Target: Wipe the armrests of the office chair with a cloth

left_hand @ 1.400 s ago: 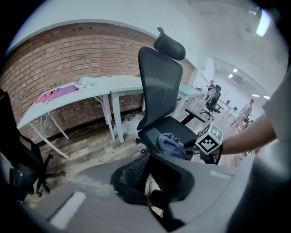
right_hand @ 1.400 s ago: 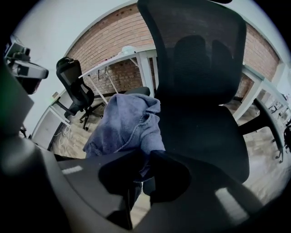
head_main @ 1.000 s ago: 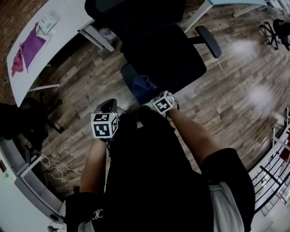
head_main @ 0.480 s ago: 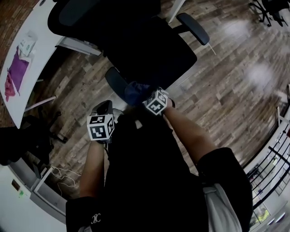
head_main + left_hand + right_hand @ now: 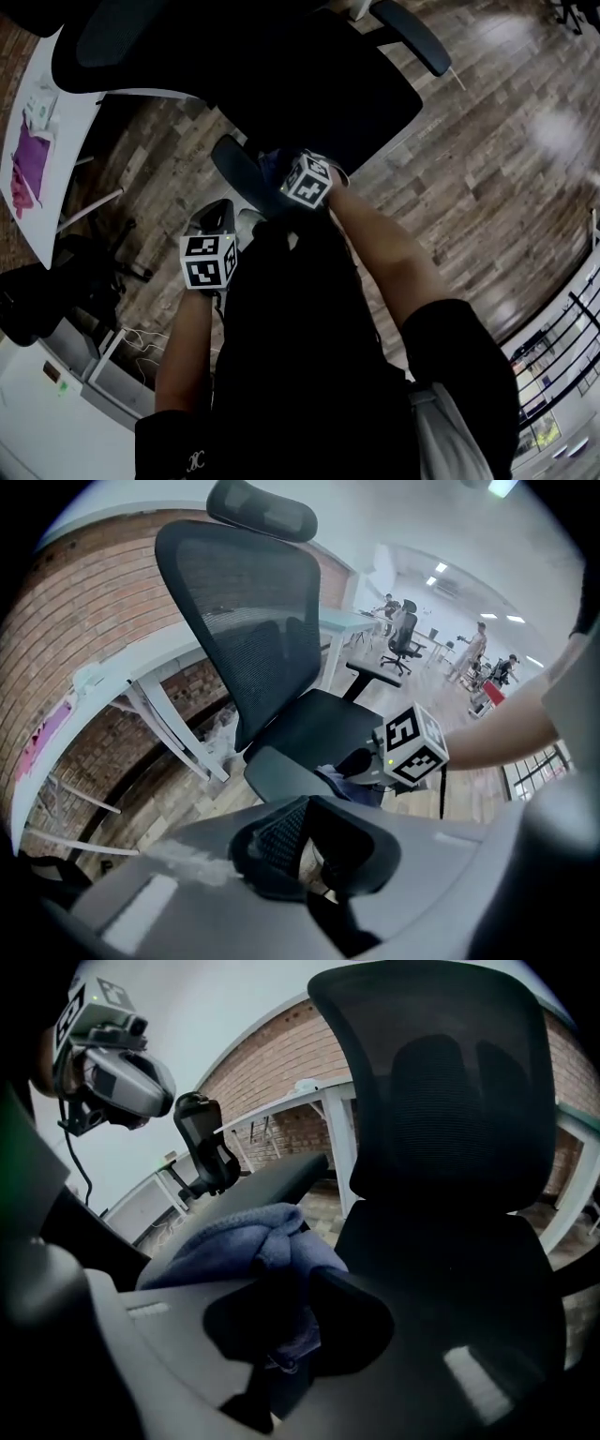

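The black office chair [image 5: 309, 84] stands in front of me, its mesh back [image 5: 248, 639] filling the left gripper view. My right gripper [image 5: 281, 1288] is shut on a bunched blue cloth [image 5: 244, 1241] and presses it onto the near armrest [image 5: 236, 171]. In the head view its marker cube [image 5: 307, 183] hides most of the cloth [image 5: 271, 165]. The far armrest [image 5: 411, 36] is bare. My left gripper [image 5: 217, 219] hangs just short of the near armrest [image 5: 281, 771], jaws together with nothing between them.
A white desk [image 5: 56, 178] at the left carries a purple cloth [image 5: 28, 155] and a small packet [image 5: 42, 101]. Wooden plank floor [image 5: 469, 169] surrounds the chair. Loose cables [image 5: 141, 337] lie at lower left. A railing [image 5: 562, 347] runs at the right. People and another chair [image 5: 405, 635] are far off.
The right gripper has slid the cloth a little along the near armrest towards the chair back. The view has drifted closer over the chair. The left gripper has barely moved.
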Tool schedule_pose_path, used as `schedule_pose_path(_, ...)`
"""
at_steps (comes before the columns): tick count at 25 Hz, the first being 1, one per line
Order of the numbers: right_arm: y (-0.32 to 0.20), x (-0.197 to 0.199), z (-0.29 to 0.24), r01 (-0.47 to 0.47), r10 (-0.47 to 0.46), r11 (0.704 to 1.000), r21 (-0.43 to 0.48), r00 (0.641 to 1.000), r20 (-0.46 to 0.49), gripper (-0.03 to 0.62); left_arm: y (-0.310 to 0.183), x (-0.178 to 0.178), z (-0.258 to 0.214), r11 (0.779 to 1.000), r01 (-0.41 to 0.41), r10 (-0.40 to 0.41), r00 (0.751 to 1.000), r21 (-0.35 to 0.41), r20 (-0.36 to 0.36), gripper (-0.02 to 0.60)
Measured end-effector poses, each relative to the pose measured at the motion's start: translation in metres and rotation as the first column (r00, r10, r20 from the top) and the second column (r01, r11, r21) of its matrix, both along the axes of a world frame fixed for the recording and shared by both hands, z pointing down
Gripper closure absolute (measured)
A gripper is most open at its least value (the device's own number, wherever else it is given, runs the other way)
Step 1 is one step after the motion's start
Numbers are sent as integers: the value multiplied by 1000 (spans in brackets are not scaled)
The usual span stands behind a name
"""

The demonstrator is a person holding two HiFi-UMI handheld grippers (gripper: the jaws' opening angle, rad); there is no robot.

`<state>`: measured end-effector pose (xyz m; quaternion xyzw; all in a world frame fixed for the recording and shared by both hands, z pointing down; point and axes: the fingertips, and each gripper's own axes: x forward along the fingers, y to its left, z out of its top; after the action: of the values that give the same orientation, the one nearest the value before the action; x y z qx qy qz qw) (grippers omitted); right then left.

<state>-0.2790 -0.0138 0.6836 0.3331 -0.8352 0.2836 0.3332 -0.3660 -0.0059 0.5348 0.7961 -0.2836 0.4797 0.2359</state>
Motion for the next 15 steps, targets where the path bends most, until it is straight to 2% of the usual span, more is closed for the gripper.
schedule_pose_path(3,-13,-10,4,48,-48,999,6,998,51,523,-3,-1,2,1000,-2,2,1000,6,13,575)
schedule_pose_path(7,-22,-17,8,163,-164,987,17,983,85,523,-6,-12,11,1000,22,-22,999,0,36,575)
schedule_pose_path(11,-35,-23,10,259,-261,965,29,960,99,525,-15,-31,25,997,81,-80,995,-8,64,575)
schedule_pose_path(15,-43,-31,20,298,-299,954,22,948,112,525,-13,-48,29,988,148,-145,987,-35,69,575)
